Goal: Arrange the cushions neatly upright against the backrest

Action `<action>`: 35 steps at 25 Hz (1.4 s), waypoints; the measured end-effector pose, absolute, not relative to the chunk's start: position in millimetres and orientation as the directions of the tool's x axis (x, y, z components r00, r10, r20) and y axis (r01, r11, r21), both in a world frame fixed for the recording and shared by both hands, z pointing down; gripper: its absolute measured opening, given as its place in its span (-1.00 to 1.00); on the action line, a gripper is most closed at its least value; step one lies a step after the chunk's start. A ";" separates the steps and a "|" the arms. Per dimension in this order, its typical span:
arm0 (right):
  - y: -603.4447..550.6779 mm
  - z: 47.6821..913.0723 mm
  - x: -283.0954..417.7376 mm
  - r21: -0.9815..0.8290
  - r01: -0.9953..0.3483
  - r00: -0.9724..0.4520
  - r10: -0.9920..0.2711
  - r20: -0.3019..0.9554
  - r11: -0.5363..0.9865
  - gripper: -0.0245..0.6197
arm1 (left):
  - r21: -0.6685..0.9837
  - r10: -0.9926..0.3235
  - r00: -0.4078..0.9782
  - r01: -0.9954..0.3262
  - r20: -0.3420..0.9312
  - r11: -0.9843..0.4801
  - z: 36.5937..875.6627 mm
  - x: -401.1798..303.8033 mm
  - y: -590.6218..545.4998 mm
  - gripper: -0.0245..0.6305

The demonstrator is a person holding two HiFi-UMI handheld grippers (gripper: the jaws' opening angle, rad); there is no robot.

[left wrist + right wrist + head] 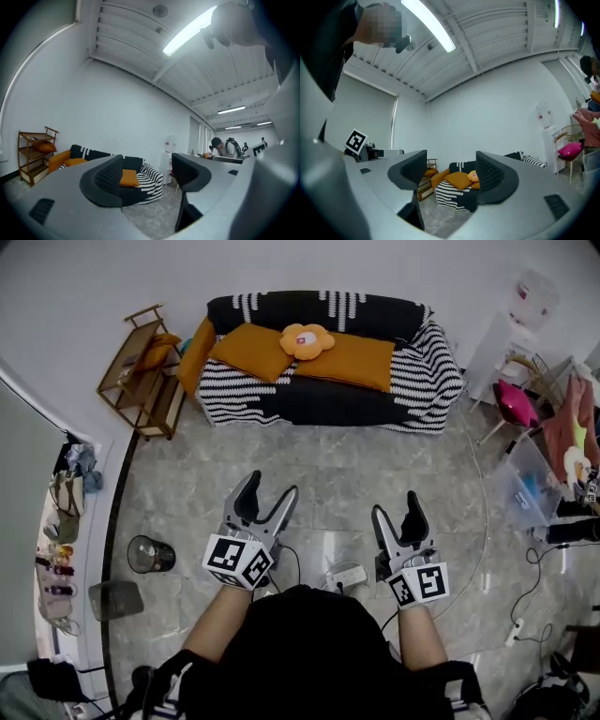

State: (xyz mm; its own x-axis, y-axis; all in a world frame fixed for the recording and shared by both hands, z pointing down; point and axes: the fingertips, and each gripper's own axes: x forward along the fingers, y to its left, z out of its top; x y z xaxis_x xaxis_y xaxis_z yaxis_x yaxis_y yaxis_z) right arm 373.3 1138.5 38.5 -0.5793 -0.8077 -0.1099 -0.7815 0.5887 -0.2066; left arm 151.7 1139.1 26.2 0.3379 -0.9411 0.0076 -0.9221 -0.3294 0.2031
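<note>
head view: seen from above, a person stands on a grey stone floor [375, 465] with a claw in each hand. the left claw [269, 489] and the right claw [396, 508] both point ahead at a black and white striped sofa [427, 381], which stands well apart from them against the far wall. both claws are wide and hold nothing. straight ahead of the left claw, a large orange cushion [251, 351] lies flat on the sofa seat. a second orange cushion [354, 360] lies flat beside it, ahead of the gap between the two claws. a flower cushion [307, 340] rests where those two meet. a third orange cushion [195, 354] stands at the sofa's end, ahead and to the left of the left claw. further left is a wooden shelf [141, 371]. a round bin [150, 554] sits on the floor to the left of the left claw.

left gripper view: the left claw [149, 173] is wide, with only air between its jaws. through the gap, far ahead, are the sofa [150, 183] and one orange cushion [128, 178] lying on the seat. the wooden shelf [35, 154] stands far to the left of the claw.

right gripper view: the right claw [452, 176] is wide and holds nothing. far ahead, between its jaws, are the sofa [447, 194], an orange cushion [457, 179] lying flat and the flower cushion [474, 176] at the edge of the right jaw.
</note>
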 end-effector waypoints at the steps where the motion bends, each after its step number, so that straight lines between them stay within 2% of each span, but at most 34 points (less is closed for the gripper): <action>1: 1137.5 36.8 378.9 -0.207 -0.780 -0.580 -0.806 -0.114 0.591 0.07 | 0.204 -0.944 0.329 -0.925 0.009 -0.320 25.0 156.3 1137.6 0.10; 11: 1120.6 43.9 469.8 -0.229 -0.743 -0.628 -0.773 -0.086 0.629 0.07 | 0.196 -0.977 0.213 -0.959 0.026 -0.204 19.5 216.0 1142.6 0.11; 16: 1111.8 50.9 487.3 -0.227 -0.717 -0.664 -0.745 -0.066 0.659 0.00 | 0.187 -0.983 0.179 -0.968 0.035 -0.169 16.6 231.0 1148.8 0.11; 21: 1106.3 54.0 479.1 -0.242 -0.721 -0.658 -0.751 -0.059 0.650 -0.04 | 0.190 -0.980 0.193 -0.965 0.046 -0.181 23.0 225.2 1139.2 0.09; 29: 1056.1 56.8 452.0 -0.220 -0.793 -0.572 -0.819 -0.052 0.568 -0.08 | 0.179 -0.946 0.325 -0.931 0.005 -0.319 30.5 205.1 1049.8 0.09; 35: 978.8 45.8 390.9 -0.212 -0.816 -0.539 -0.840 -0.056 0.538 -0.11 | 0.173 -0.933 0.357 -0.917 -0.042 -0.359 22.1 152.9 968.3 0.06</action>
